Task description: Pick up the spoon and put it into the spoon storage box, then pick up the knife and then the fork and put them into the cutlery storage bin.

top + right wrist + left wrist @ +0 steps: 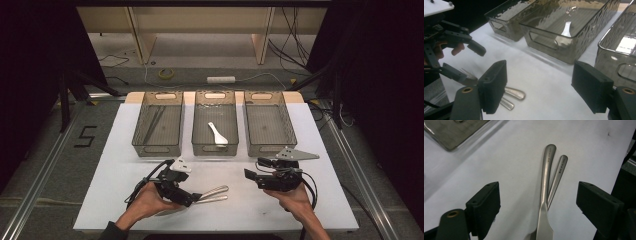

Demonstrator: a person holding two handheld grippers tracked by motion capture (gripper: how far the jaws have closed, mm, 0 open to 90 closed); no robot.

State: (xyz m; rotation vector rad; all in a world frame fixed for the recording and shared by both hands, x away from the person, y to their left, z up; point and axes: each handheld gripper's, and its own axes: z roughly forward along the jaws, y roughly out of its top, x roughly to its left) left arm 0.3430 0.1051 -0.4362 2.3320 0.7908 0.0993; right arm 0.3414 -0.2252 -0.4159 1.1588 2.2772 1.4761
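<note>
High view: two grippers work at the near edge of a white table, one in each hand. The left gripper sits near the near-left corner, jaws spread wide and holding nothing, straddling two metal utensils that lie side by side on the tabletop, handles pointing right. In the left gripper view the two handles touch near the neck and splay slightly apart at their ends, resting between the open jaws without contact. One of them shows fork tines in the right gripper view; what the other is cannot be told. The right gripper hovers toward the near-right part, well apart from the utensils, its jaws likewise spread and empty.

Farther on, three clear bins stand in a row along the far edge. The left bin holds thin dark sticks, their count unclear. The middle bin holds one white spoon. The right bin shows nothing inside.
</note>
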